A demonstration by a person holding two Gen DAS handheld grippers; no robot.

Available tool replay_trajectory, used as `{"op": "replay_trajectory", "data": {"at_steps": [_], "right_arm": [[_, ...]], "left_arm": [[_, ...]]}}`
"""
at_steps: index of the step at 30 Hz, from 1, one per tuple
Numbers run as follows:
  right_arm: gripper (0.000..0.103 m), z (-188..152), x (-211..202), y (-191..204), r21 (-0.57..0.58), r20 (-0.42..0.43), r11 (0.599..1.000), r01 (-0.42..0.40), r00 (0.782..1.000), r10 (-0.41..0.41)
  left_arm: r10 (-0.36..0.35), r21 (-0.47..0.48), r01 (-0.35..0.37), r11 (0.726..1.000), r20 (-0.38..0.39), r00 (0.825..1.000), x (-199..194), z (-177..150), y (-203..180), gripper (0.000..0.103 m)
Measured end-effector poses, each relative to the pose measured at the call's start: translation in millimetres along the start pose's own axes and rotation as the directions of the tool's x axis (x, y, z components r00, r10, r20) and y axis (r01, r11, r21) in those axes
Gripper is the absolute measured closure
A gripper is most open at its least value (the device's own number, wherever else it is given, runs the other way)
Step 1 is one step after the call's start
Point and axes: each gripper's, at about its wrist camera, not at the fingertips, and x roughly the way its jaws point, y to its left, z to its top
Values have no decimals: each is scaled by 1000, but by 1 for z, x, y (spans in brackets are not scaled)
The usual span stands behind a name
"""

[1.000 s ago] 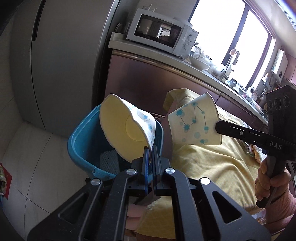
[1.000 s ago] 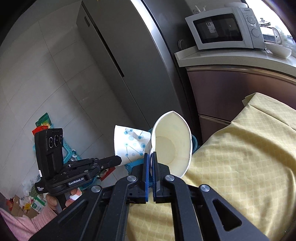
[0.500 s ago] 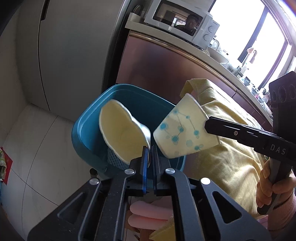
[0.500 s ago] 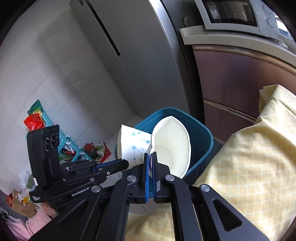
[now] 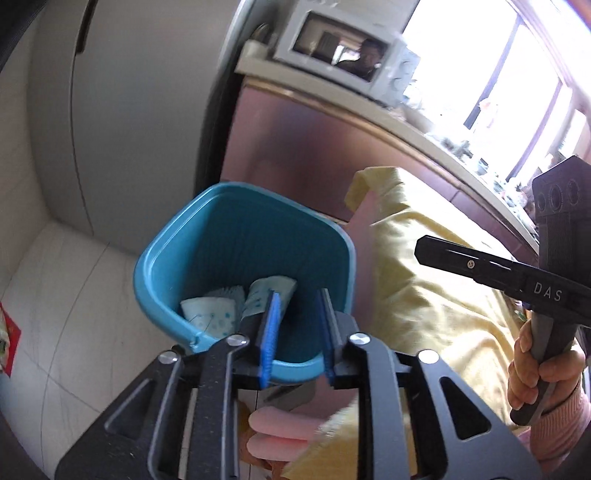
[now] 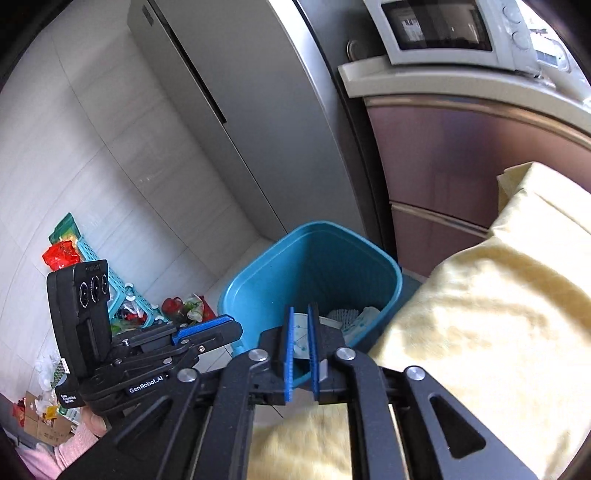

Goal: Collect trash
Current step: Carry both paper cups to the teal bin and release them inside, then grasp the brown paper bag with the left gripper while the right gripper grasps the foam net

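The blue bin (image 5: 159, 258) stands on the floor beside the yellow-clothed table. Two white paper cups with blue dots (image 5: 210, 314) (image 5: 267, 291) lie at its bottom. My left gripper (image 5: 299, 306) hangs over the bin's near rim, its jaws opening with nothing between the pads. My right gripper (image 6: 300, 314) is also above the near rim, jaws opening and empty; a dropped cup (image 6: 300, 334) shows through the gap, down in the bin (image 6: 258, 277). Each gripper appears in the other's view: the right gripper (image 5: 421, 248) at the right, the left gripper (image 6: 229, 330) at the left.
A grey fridge (image 6: 236, 96) stands behind the bin, next to a counter with a microwave (image 6: 443, 29). The yellow tablecloth (image 6: 498, 314) fills the right side. A teal basket (image 6: 122, 291) and wrappers (image 6: 184, 306) lie on the floor at the left. A hand (image 5: 543, 369) grips the right handle.
Both grippers came down over the bin and went from shut to open. The two paper cups they held have dropped into the bin.
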Motion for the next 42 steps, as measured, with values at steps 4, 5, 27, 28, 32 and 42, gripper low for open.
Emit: {"op": "replay_trajectory", "data": {"at_steps": [4, 5, 27, 28, 32, 42], "right_arm": [[88, -9, -35, -3, -8, 59, 1000, 1, 998, -1], [83, -12, -46, -5, -9, 79, 1000, 5, 997, -4], [72, -118, -229, -97, 276, 302, 938, 210, 907, -293], [72, -123, -234, -100, 292, 303, 931, 217, 903, -306], [71, -138, -250, -118, 344, 305, 910, 232, 889, -342], [70, -158, -270, -146, 409, 310, 879, 247, 868, -388]], "left_arm": [[-52, 73, 49, 996, 48, 998, -14, 2, -35, 70], [-70, 94, 64, 993, 55, 996, -16, 2, -45, 69], [-354, 389, 363, 847, -97, 930, 11, -33, -257, 55], [-358, 398, 369, 840, -105, 928, 14, -34, -265, 55], [-363, 426, 382, 820, -128, 923, 26, -35, -290, 55], [-341, 505, 366, 781, -146, 929, 48, -34, -342, 55]]}}
